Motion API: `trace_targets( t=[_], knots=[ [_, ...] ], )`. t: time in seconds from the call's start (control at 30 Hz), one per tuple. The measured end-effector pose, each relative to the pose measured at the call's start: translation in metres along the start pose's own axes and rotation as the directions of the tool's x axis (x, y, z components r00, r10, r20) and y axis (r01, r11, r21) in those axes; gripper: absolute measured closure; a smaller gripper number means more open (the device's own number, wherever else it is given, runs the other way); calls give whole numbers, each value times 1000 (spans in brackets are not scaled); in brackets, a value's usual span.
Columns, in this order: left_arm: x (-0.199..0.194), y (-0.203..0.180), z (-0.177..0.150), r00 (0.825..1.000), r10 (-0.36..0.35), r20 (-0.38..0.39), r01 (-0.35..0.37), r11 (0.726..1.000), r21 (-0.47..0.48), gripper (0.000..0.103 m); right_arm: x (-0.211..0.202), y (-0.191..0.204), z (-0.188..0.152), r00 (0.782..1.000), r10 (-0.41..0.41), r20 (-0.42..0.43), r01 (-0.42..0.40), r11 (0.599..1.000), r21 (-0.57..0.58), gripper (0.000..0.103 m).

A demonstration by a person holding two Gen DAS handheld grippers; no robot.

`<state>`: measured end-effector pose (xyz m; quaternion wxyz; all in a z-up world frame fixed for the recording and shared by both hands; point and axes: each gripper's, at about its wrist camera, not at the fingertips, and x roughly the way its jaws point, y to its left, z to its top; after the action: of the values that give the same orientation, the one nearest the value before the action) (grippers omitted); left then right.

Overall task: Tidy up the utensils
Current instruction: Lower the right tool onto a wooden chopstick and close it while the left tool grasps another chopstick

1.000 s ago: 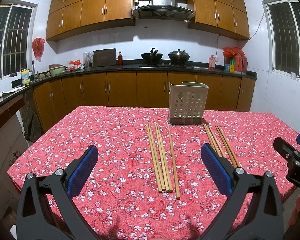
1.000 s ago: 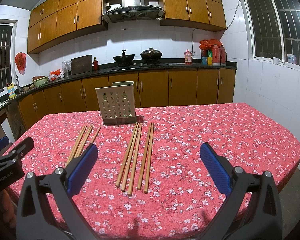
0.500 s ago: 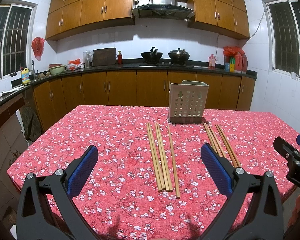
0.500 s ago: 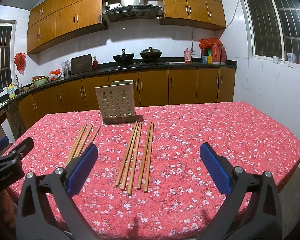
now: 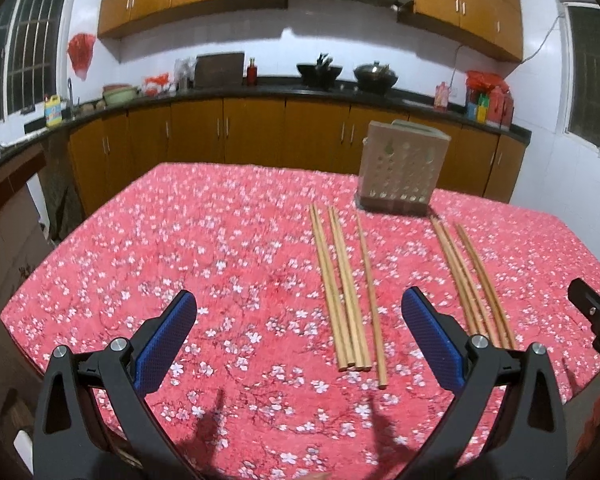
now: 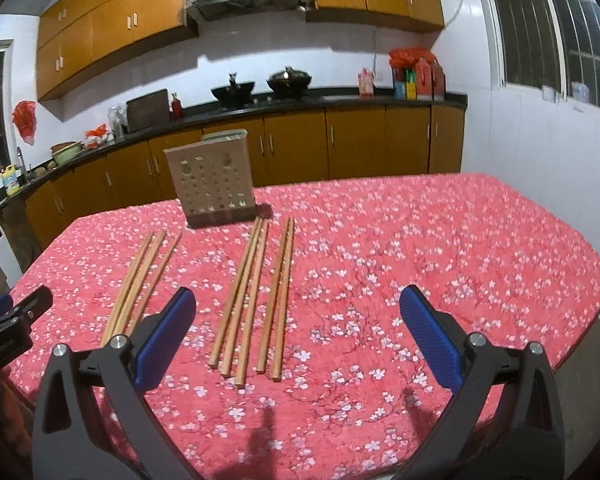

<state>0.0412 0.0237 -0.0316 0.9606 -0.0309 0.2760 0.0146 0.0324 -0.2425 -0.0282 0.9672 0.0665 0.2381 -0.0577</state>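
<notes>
From my left claw (image 5: 299,322) I see both blue pads spread wide with nothing between them but bare cloth; it hangs over the near part of the table (image 5: 188,232). The left half of the red flowered top lies open all the way to its left edge, which falls off toward the cabinets (image 5: 196,136). Right of centre lies a bundle of five chopsticks (image 5: 346,288), running lengthwise away from me, their near ends just ahead of my right pad (image 5: 430,338). Further right a smaller group of sticks (image 5: 466,276) lies beside them, apart from the first group, its near ends hidden behind that finger. At the far side, just past the tips of both groups, stands the perforated holder (image 5: 400,172), upright, close to the far table edge. At the right border the tip of my other claw shows over the table's right corner.

From my right claw (image 6: 298,322) the pads are likewise spread wide and grip nothing. At far left the left claw's tip pokes in near the table's left corner. The three sticks (image 6: 140,280) lie left of my left pad (image 6: 166,336); the five (image 6: 256,292) lie between the pads, slightly left of middle, near ends short of the front edge. The holder (image 6: 212,178) stands beyond them. Everything right of the five is bare cloth out to the right edge (image 6: 580,280), with floor below it.
</notes>
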Motion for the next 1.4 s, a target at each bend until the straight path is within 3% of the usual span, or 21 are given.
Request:
trace_targets(
  t=[0.27, 0.47, 0.53, 0.63, 0.93, 1.1, 1.4],
  knots=[
    [47, 16, 4, 985, -22, -173, 13, 999, -52, 2, 50, -9, 3, 990, -19, -143, 23, 999, 27, 4],
    [70, 26, 8, 974, -42, -222, 21, 995, -93, 2, 90, -7, 0, 963, -27, -270, 35, 999, 26, 33],
    [72, 26, 9, 974, -43, -225, 23, 996, -89, 12, 101, -6, -2, 953, -12, -303, 22, 999, 30, 47],
    [80, 26, 8, 968, -57, -244, 37, 996, -86, 28, 114, -3, -3, 943, 6, -332, 5, 999, 34, 58],
    [95, 19, 5, 949, -124, -289, 106, 991, -77, 56, 130, 7, -4, 937, -17, -348, 14, 1000, -13, 87],
    [100, 13, 6, 936, -172, -307, 157, 985, -76, 69, 132, 3, -3, 937, -19, -347, 19, 1000, -6, 91],
    [102, -1, 7, 928, -182, -324, 183, 983, -26, 79, 131, 3, -3, 939, -26, -343, 23, 1000, -13, 91]
  ],
)
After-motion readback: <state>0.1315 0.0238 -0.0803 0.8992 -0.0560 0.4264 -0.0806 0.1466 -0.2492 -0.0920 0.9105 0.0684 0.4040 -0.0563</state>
